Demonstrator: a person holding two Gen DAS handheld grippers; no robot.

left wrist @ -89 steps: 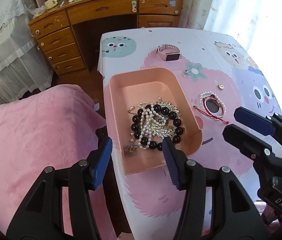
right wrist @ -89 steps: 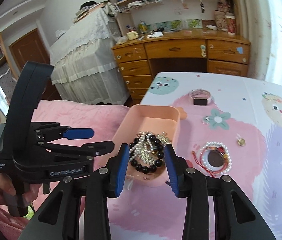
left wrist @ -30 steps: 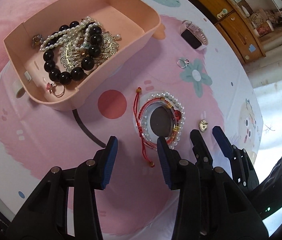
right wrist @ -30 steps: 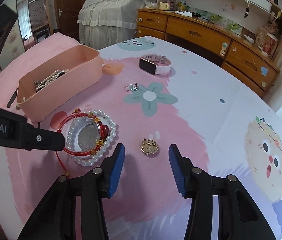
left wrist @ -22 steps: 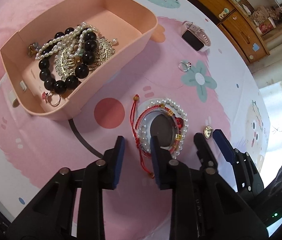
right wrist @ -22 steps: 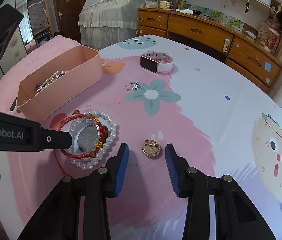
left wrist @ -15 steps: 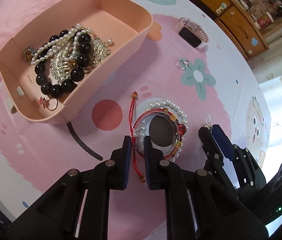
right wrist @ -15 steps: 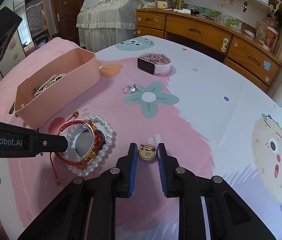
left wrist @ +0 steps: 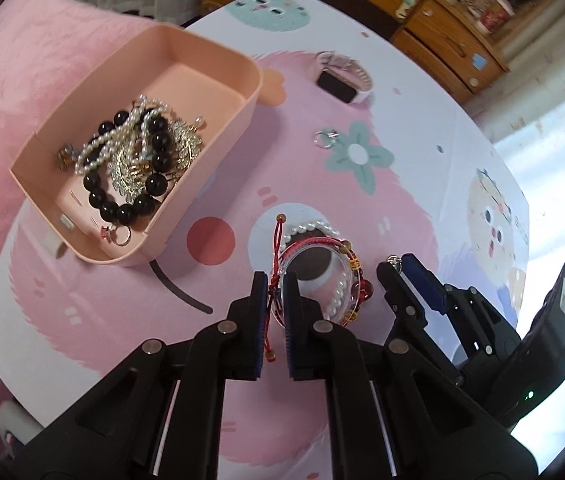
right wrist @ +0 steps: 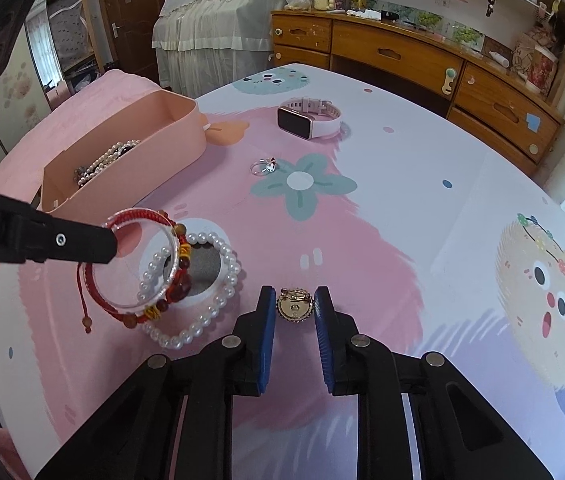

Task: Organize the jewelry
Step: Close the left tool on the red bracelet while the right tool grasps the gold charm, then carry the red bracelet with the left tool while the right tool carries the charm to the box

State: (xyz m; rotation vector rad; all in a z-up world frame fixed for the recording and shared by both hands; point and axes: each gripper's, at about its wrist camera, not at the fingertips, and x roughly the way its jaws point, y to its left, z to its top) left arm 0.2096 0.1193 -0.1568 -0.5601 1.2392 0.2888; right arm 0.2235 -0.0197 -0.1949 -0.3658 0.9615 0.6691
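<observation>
In the left wrist view, the left gripper is in the lower middle of the frame. Its jaws are pressed almost together on the red cord bracelet, which is bundled with a clear bangle; the cord with its small bead hangs down between the jaws. The bundle is tilted, and part of a pearl bracelet shows behind it. The pink box is in the upper left on the counter, and it holds black beads, pearls and a silver ornament. A ring lies right of the box beside a printed flower, and a watch lies higher, toward the top of the frame. The right gripper enters from the lower right.

In the right wrist view, the right gripper is at the lower middle. Its jaws are narrow and hold a small round gold brooch by its edges, low against the counter. At the left edge, the left gripper holds the red cord bracelet and clear bangle lifted and tilted above the pearl bracelet, which lies flat on the counter. The pink box stands in the upper left, the ring is in the middle, and the watch is above it.
</observation>
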